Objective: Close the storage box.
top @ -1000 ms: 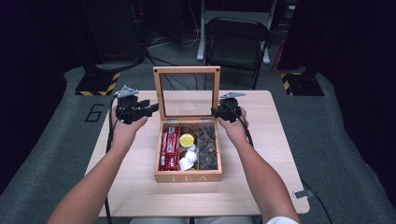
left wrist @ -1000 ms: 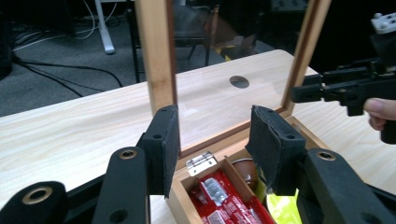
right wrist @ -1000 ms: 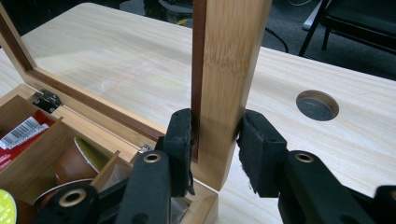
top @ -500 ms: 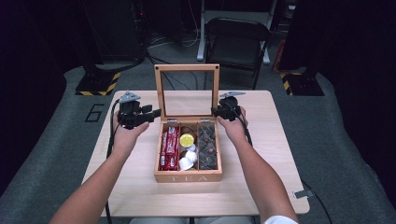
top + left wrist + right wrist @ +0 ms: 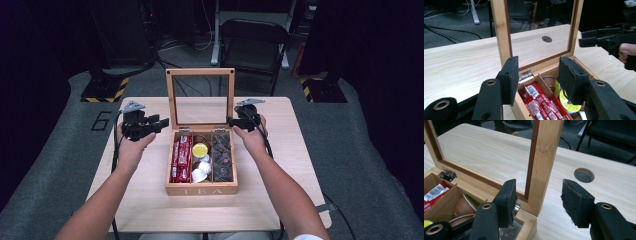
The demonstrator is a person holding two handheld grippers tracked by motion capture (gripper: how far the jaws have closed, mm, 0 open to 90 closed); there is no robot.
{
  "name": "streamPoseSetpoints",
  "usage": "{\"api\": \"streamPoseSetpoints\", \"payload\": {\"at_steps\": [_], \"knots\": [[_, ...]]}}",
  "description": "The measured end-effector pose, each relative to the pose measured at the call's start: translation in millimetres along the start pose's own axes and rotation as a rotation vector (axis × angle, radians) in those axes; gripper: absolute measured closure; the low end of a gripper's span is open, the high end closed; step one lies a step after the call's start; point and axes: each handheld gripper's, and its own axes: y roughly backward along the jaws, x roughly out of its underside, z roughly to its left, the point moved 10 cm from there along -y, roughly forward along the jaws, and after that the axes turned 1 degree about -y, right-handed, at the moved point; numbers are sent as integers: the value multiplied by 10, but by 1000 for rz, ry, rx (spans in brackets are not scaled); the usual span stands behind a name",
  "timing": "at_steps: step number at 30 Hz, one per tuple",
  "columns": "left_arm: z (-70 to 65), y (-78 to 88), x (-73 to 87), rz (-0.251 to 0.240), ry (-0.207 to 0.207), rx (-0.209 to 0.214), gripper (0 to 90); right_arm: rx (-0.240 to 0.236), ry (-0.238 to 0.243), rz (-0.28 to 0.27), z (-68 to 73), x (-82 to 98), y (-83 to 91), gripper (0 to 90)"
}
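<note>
A wooden tea box (image 5: 201, 189) stands mid-table, its glass lid (image 5: 200, 72) upright. Inside lie red packets (image 5: 181, 152), a yellow capsule (image 5: 200, 149), white capsules (image 5: 201, 170) and dark tea bags (image 5: 221, 155). My left gripper (image 5: 161, 123) hovers open just left of the lid's left edge, and nothing sits between its jaws (image 5: 539, 77). My right gripper (image 5: 232, 121) is at the lid's right edge. Its jaws have just been opening and now straddle the lid's right stile (image 5: 544, 157) with a gap on each side.
A dark folding chair (image 5: 255, 40) stands beyond the table's far edge. The tabletop (image 5: 300, 165) has a round cable hole (image 5: 583, 175) behind the lid. A black-and-yellow striped base (image 5: 105, 89) sits on the floor at the far left.
The left gripper has edged slightly nearer the person beside the lid. The right hand and the upright lid have stayed in place.
</note>
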Motion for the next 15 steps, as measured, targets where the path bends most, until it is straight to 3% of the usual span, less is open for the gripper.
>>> {"api": "streamPoseSetpoints", "payload": {"at_steps": [8, 10, 15], "knots": [[77, 92, 50, 8, 3, -13, 507, -86, 49, -34, 238, 59, 217, 427], [79, 105, 66, 16, -3, -15, 503, -131, 55, -29, 365, 103, 257, 410], [71, 122, 88, 10, 4, -9, 503, -167, 85, -6, 501, 173, 263, 401]]}}
